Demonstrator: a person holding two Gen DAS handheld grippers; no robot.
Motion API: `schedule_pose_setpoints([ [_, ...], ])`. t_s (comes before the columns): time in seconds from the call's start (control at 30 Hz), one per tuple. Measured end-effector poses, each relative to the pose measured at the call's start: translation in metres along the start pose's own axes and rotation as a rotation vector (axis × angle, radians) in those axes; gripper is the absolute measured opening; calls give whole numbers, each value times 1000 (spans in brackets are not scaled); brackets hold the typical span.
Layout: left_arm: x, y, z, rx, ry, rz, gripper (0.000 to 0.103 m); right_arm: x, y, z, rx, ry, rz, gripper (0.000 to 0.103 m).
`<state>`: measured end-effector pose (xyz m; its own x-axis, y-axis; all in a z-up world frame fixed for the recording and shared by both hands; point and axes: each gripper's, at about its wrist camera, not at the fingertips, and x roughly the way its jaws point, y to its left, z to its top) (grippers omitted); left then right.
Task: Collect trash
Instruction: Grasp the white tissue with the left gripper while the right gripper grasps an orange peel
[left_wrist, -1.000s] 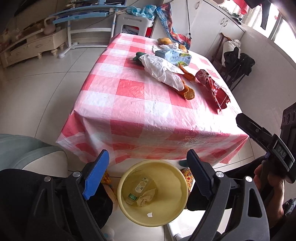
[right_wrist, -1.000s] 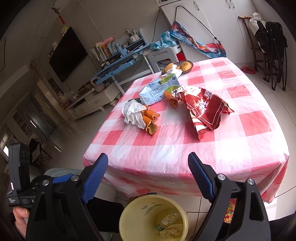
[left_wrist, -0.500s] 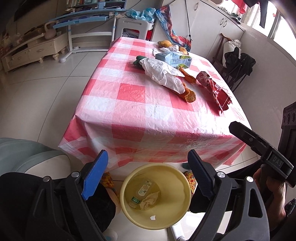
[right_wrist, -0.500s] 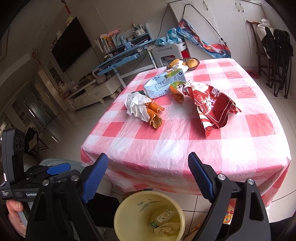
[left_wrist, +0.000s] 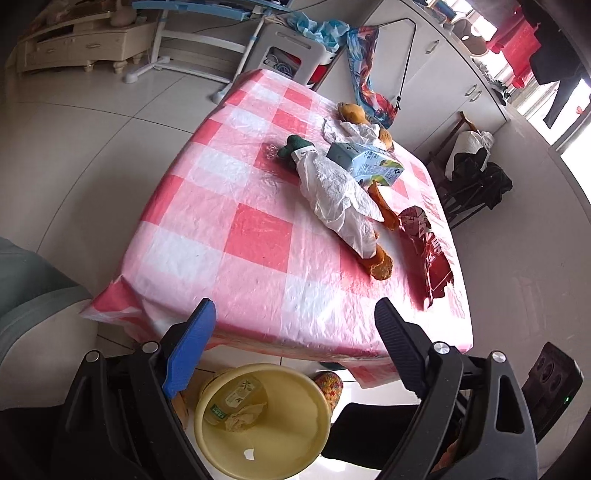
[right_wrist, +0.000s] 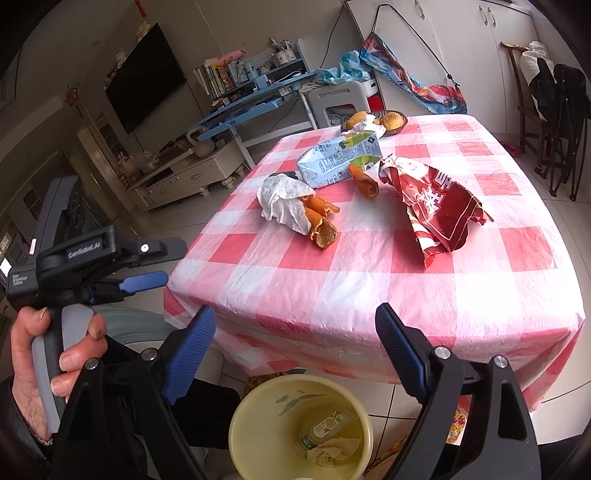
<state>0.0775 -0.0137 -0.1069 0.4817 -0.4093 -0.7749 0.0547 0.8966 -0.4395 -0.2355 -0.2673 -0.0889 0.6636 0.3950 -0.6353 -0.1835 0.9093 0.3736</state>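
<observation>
1. Far left in the right cam: our left hand (right_wrist: 48, 365) grips the left gripper (right_wrist: 162, 264) handle, jaws wide apart, nothing btwn them.
2. White tissue (right_wrist: 282, 201) lies on the table (right_wrist: 369, 280), touching orange peels (right_wrist: 321, 221) at its right end.
3. Milk carton (right_wrist: 341, 158) on its side just behind, w/ another peel (right_wrist: 364, 181) against it.
4. Red wrapper (right_wrist: 439, 206) sits crumpled right of the peels, apart from them.
5. We've got the right gripper (right_wrist: 295, 354) spread wide too, empty, hovering over the near table edge.
6. Yellow bin (right_wrist: 301, 428) on the floor below, holding a bottle (right_wrist: 325, 426) & a crumpled wad (right_wrist: 332, 448).
7. Left cam: same bin (left_wrist: 262, 417) under the left jaws, trash well beyond on the checked cloth.
</observation>
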Motion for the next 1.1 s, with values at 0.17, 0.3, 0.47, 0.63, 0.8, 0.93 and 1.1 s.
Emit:
schedule_pose_setpoints([
  [0.17, 28, -12, 35, -23, 2, -32, 84, 6, -2, -3, 29, 36, 20, 85],
  [0.3, 62, -21, 63, -40, 22, -7, 84, 12, -2, -5, 34, 54, 38, 85],
  [0.47, 104, -29, 83, -51, 62, 21, 84, 21, -1, -6, 29, 78, 46, 85],
  [0.63, 121, -34, 86, -29, 58, 59, 70, 23, 3, -3, -2, 73, 32, 85],
  [0.8, 121, -26, 87, -9, 131, 31, 24, 30, -1, 8, 7, 65, 20, 85],
  [0.93, 115, -27, 90, 112, 199, 103, 20, 44, -2, 27, -5, 75, 5, 85],
  [1.1, 107, -20, 94, 265, 242, 183, 20, 76, 6, 50, -64, 109, -7, 76],
])
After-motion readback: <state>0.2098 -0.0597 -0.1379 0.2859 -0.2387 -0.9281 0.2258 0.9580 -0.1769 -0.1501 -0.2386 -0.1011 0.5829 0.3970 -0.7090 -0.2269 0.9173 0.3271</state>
